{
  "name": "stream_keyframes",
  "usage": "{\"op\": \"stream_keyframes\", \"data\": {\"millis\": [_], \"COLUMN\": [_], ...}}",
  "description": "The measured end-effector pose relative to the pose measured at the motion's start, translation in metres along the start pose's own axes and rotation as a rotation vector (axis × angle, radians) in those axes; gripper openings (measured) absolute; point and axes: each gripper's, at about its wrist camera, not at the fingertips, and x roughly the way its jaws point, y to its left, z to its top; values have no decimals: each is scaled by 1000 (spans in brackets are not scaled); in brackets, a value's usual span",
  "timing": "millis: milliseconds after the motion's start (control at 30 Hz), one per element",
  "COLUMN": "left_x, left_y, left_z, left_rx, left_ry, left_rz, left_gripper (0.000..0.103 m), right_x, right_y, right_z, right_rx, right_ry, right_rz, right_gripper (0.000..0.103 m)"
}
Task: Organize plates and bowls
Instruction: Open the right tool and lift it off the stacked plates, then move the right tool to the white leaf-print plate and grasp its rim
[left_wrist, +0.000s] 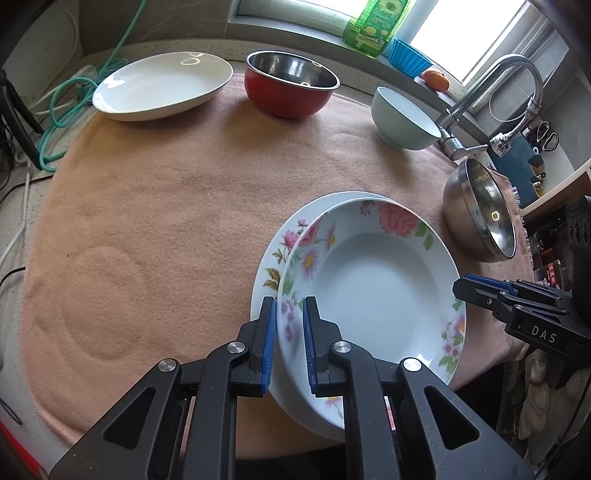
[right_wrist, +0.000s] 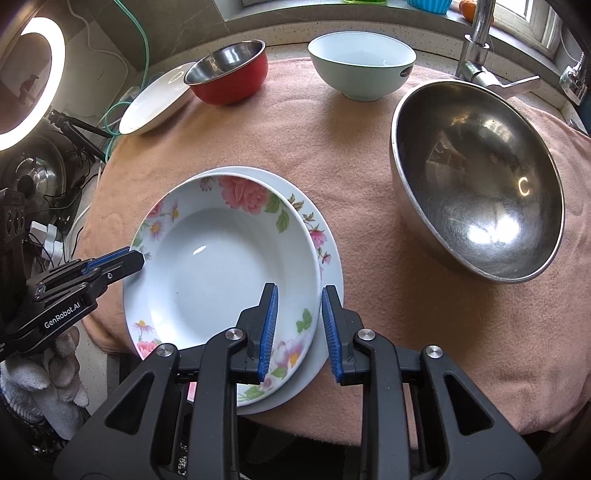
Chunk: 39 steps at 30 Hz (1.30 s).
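Note:
A floral deep plate (left_wrist: 373, 288) (right_wrist: 218, 273) rests tilted on a second floral plate (left_wrist: 273, 258) (right_wrist: 325, 251) at the near edge of the pink towel. My left gripper (left_wrist: 290, 314) (right_wrist: 135, 258) is shut on the top plate's left rim. My right gripper (right_wrist: 299, 306) (left_wrist: 461, 290) straddles the plate's right rim, its jaws apart and not pinching. Further back stand a plain white plate (left_wrist: 162, 85) (right_wrist: 155, 103), a red bowl (left_wrist: 291, 86) (right_wrist: 229, 72), a pale green bowl (left_wrist: 404, 118) (right_wrist: 362, 68) and a steel bowl (left_wrist: 480, 218) (right_wrist: 476, 177).
The pink towel (left_wrist: 166, 206) (right_wrist: 351, 147) covers the counter. A faucet (left_wrist: 491, 96) (right_wrist: 480, 44) stands at the back right. A green hose (left_wrist: 70, 96) and cables lie at the left. A soap bottle (left_wrist: 373, 26), a blue cup (left_wrist: 408, 57) and an orange (left_wrist: 436, 79) sit on the sill.

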Motion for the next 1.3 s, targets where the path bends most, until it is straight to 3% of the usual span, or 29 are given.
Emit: {"op": "stream_keyframes", "data": {"millis": [167, 233, 300, 867, 1167, 1300], "left_x": [-10, -13, -17, -49, -58, -61], "left_y": [7, 11, 17, 79, 116, 129], "left_z": [4, 6, 8, 37, 56, 67], "left_rx": [-20, -33, -50, -189, -272, -306], "left_ry": [-29, -40, -48, -171, -220, -246], "left_rz": [-12, -17, -24, -37, -42, -44], "left_gripper": [11, 11, 11, 15, 15, 15], "right_x": [-11, -16, -20, -38, -52, -49], "right_y": [-5, -5, -2, 77, 131, 152], "right_z": [5, 7, 10, 56, 99, 128], "right_rx": [24, 27, 24, -116, -215, -260], "right_ry": [-35, -56, -77, -166, -249, -226], "right_rz": [33, 40, 56, 145, 190, 260], "right_gripper": [27, 38, 41, 41, 41, 41]}}
